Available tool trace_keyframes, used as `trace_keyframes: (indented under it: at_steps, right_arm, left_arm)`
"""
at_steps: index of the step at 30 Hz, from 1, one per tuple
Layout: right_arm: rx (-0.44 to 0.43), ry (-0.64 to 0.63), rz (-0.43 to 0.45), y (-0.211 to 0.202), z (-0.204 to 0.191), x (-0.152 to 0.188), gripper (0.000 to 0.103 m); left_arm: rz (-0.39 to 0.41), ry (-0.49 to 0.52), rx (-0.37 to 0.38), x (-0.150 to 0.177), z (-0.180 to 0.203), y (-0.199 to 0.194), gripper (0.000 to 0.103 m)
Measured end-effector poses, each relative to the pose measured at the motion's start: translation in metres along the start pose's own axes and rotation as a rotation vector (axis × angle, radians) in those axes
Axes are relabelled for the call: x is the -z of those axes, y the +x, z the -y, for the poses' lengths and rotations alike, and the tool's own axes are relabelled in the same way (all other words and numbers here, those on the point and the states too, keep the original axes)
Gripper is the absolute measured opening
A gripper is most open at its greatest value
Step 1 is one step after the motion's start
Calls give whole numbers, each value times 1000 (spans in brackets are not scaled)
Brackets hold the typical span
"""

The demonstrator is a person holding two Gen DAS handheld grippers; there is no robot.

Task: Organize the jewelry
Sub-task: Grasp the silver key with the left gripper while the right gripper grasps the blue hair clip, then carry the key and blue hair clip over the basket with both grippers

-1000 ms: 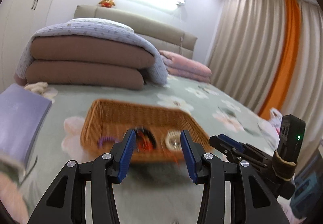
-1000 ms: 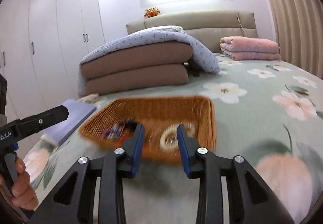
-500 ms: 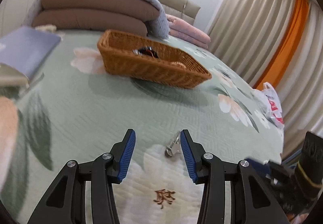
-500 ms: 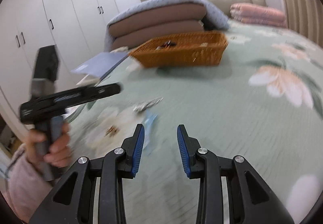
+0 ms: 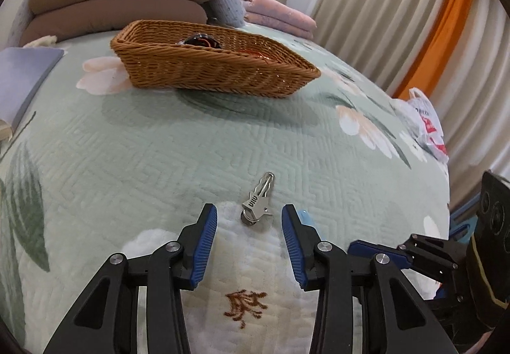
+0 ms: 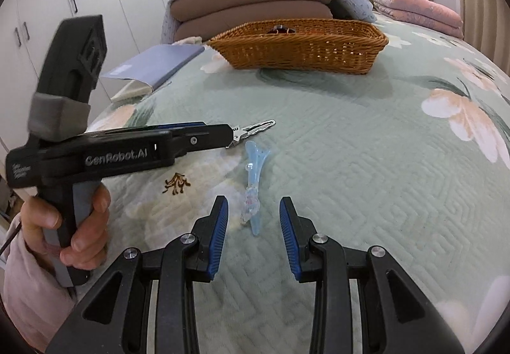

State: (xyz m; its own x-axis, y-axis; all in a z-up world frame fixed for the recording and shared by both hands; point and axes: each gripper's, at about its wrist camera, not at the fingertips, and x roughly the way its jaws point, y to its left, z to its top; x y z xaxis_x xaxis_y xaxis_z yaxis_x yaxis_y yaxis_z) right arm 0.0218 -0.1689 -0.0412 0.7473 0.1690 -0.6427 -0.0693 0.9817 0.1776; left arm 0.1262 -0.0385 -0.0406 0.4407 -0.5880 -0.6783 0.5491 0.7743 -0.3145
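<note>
A silver metal hair clip point(image 5: 258, 200) lies on the green floral bedspread just ahead of my open left gripper point(image 5: 249, 228); it also shows in the right wrist view point(image 6: 255, 128). A light blue plastic hair clip point(image 6: 253, 188) lies between the tips of my open right gripper point(image 6: 253, 220); its end peeks out beside the left gripper's right finger point(image 5: 306, 216). A wicker basket point(image 5: 210, 72) holding several dark and red accessories stands farther back; it also shows in the right wrist view point(image 6: 302, 49). Both grippers are empty.
A blue book point(image 6: 156, 65) lies left of the basket. Folded brown and blue quilts point(image 5: 121, 0) and a pink blanket point(image 6: 417, 10) are at the headboard. A white plastic bag point(image 5: 427, 127) sits at the bed's right edge, by curtains. White wardrobes point(image 6: 79, 3) stand at left.
Both grippers pulled back from over the basket and lowered toward the near bedspread. The silver clip now lies before the left gripper, the blue clip between the right gripper's fingers.
</note>
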Motion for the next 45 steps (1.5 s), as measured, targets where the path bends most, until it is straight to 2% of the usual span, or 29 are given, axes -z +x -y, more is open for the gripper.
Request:
trace_keyframes:
  at_steps: [6,13,17,21,27,29,31,33,41,45]
  right_arm:
    - [21,-8,-21,13,-5,-8,35]
    - [70,41,-25,17,4,-15,10]
    - [88,105,7,11,19,-16,10]
    - [68,172,20,8,34,-18,10]
    - [63,167,13,10,34,-20,11]
    - [54,163,2,14,35,-24,11]
    - [50,161,-7,16,39,-27,11]
    - [39,156,-22,20,41,-31,11]
    - [28,145,-2,20,41,-31,11]
    - [9,159,17,17,45,-30,11]
  left_arm:
    - [-15,-20,3,-1,-6,3,43]
    - [-18,-7,-9,-1,-3,4,43]
    - [-25,12,-13,-2,1,6,43]
    - [-36,41,-30,-5,8,13,43]
    - [-40,94,-76,-7,20,22,43]
    - [-39,101,-93,-7,22,24,39]
    - [-39,101,-113,-8,23,26,28]
    - [-38,97,-117,-9,22,27,23]
    - [-19,102,-136,-7,23,22,23]
    - [14,82,-113,-8,19,15,23]
